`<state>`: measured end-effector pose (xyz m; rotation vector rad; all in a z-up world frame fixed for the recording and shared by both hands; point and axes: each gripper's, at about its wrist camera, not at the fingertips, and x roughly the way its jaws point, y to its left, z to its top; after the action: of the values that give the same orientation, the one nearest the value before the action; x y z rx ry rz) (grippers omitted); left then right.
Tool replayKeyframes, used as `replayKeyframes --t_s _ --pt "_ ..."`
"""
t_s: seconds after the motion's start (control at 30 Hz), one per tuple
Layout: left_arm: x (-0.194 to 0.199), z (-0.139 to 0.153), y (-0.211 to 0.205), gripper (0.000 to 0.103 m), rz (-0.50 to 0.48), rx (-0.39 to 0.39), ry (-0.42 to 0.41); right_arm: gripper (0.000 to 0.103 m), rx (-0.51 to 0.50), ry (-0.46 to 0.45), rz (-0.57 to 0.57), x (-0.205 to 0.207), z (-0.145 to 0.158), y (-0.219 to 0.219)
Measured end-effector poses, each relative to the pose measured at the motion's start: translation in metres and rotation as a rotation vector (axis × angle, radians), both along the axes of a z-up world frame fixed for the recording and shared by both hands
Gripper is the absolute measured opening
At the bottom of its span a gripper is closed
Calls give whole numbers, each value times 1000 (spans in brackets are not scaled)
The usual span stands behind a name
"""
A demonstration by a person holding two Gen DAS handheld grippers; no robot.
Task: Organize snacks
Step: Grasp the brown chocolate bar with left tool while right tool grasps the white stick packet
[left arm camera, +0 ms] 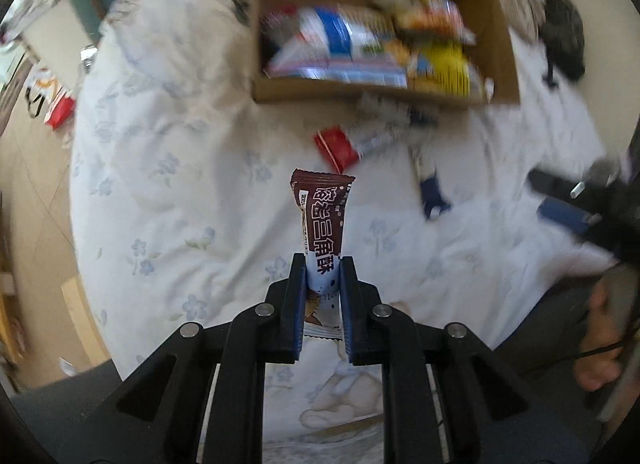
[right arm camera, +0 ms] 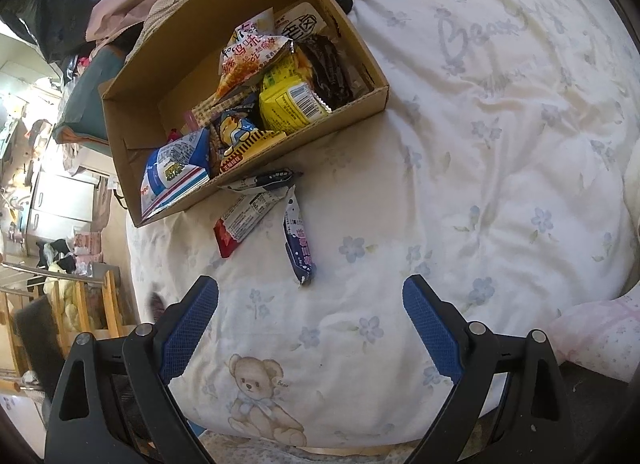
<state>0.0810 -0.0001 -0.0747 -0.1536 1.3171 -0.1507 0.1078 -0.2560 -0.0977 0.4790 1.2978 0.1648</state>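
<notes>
Closest in, the left claw [left arm camera: 323, 264] is clamped on the lower part of a brown-and-white snack packet [left arm camera: 323, 220], which stands up between its pads clear of the bed [left arm camera: 168, 168], probably so it can be carried over the box wall. The right claw [right arm camera: 312, 324] hangs above the floral sheet with its jaws spread wide and nothing between them, seemingly ready for another pick. Just beyond it lie a dark blue packet [right arm camera: 298, 240] and a red-ended packet [right arm camera: 240, 224], loose on the bed beside the cardboard box [right arm camera: 132, 168]. Farther off, the box already holds a heap of snacks, so the loose ones likely belong there.
</notes>
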Motion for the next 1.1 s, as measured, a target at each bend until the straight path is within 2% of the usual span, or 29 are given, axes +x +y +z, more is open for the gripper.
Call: replayKeyframes --t_s 0.1,0.3,0.63,0.8,0.83,0.9,0.93,0.97,1.03,1.1 --pt "1 10 8 13 58 1 -31 96 -13 17 -1 6 -5 3" --pt "7 12 7 13 93 27 -68 96 -85 45 39 24 -17 21" --pt "19 -1 17 13 129 60 -44 93 -199 97 119 52 -57 48" --pt "22 -4 17 13 135 80 -37 74 -263 95 189 57 -70 60" --pt "22 -4 17 13 136 82 -40 66 -278 93 199 56 -73 62" --pt "23 -4 16 13 134 88 -44 47 -291 89 222 55 -75 66" --pt "24 -4 16 13 134 92 -47 24 -286 81 231 54 -74 68" --pt "24 -4 16 13 134 96 -49 11 -277 68 247 52 -72 71" --pt "25 -6 16 13 137 96 -45 11 -288 46 292 48 -64 80" --pt "25 -7 17 13 139 96 -41 11 -249 57 292 44 -63 81"
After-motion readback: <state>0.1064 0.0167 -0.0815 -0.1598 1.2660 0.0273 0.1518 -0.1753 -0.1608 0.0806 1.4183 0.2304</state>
